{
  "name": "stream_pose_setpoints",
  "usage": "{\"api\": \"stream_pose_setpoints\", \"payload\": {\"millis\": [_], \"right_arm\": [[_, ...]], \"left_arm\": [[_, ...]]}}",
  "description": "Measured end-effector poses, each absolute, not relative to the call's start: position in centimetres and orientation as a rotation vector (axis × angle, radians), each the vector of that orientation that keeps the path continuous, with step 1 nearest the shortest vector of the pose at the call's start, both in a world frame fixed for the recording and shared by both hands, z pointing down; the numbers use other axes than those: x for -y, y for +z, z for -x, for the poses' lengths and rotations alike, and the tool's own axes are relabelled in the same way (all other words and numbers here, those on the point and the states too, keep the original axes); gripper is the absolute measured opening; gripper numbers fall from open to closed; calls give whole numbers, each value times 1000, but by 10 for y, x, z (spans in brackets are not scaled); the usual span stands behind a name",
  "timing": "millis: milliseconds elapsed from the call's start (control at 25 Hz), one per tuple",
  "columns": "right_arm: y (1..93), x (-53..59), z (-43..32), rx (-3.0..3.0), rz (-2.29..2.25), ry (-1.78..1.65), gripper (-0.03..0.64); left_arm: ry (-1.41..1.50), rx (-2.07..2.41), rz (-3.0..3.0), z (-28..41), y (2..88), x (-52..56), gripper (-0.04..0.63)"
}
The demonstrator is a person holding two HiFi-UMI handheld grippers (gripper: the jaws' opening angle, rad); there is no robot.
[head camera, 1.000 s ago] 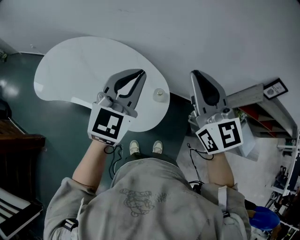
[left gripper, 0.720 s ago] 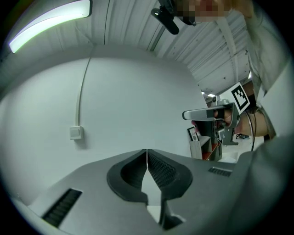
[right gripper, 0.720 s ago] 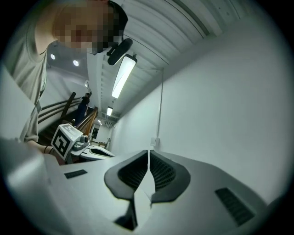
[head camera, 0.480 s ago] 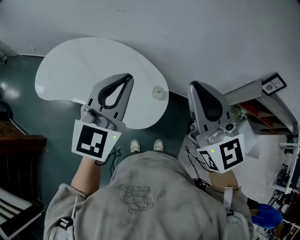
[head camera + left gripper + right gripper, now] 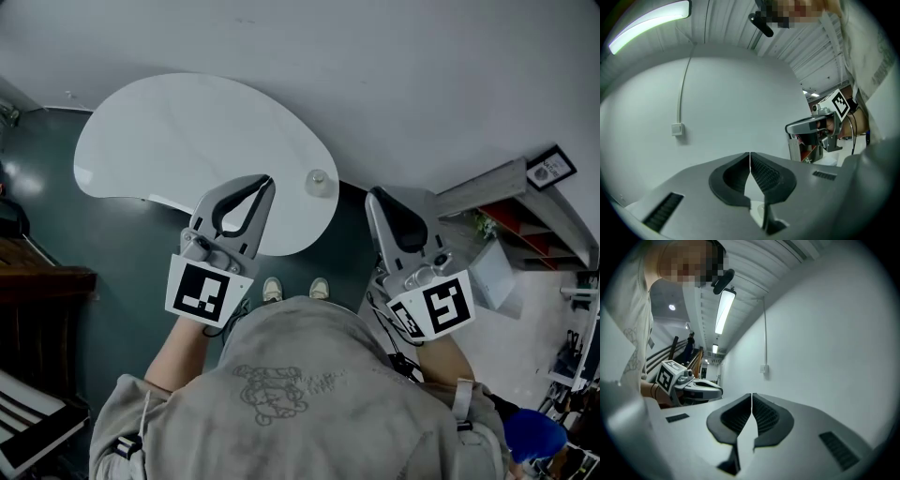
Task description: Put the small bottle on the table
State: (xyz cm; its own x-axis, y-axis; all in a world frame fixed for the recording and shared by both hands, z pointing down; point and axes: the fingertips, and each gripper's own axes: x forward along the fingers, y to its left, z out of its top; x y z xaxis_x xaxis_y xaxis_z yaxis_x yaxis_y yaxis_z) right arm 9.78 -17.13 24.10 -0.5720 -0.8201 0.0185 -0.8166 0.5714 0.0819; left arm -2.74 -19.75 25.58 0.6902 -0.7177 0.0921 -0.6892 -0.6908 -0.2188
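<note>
The small clear bottle (image 5: 319, 181) stands upright near the right end of the white rounded table (image 5: 169, 141), with nothing touching it. My left gripper (image 5: 266, 181) hovers over the table's near edge, a short way left of the bottle, jaws shut and empty. My right gripper (image 5: 373, 194) hangs off the table to the bottle's right, over the dark floor, shut on nothing. In the left gripper view the pads (image 5: 759, 171) meet tip to tip against a bare white wall. The right gripper view shows the same closed pads (image 5: 761, 414).
A white wall runs behind the table. A grey shelf unit (image 5: 497, 192) with a framed marker card (image 5: 551, 173) stands at the right. Dark wooden furniture (image 5: 37, 281) sits at the left edge. The person's shoes (image 5: 292, 290) rest on the dark floor (image 5: 122, 262) below the table.
Both grippers have drawn back toward the person's body, away from the wall. The left one swung left, then returned part way. The bottle has stayed put.
</note>
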Motion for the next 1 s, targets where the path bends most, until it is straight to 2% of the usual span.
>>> {"api": "stream_pose_setpoints", "payload": {"millis": [320, 1000], "right_arm": [[270, 169, -101, 2675, -1390, -73, 31], [266, 168, -111, 2652, -1374, -135, 31]], "left_arm": [[-284, -1184, 2753, 21, 277, 196, 18], [-284, -1176, 2756, 10, 274, 195, 18]]}}
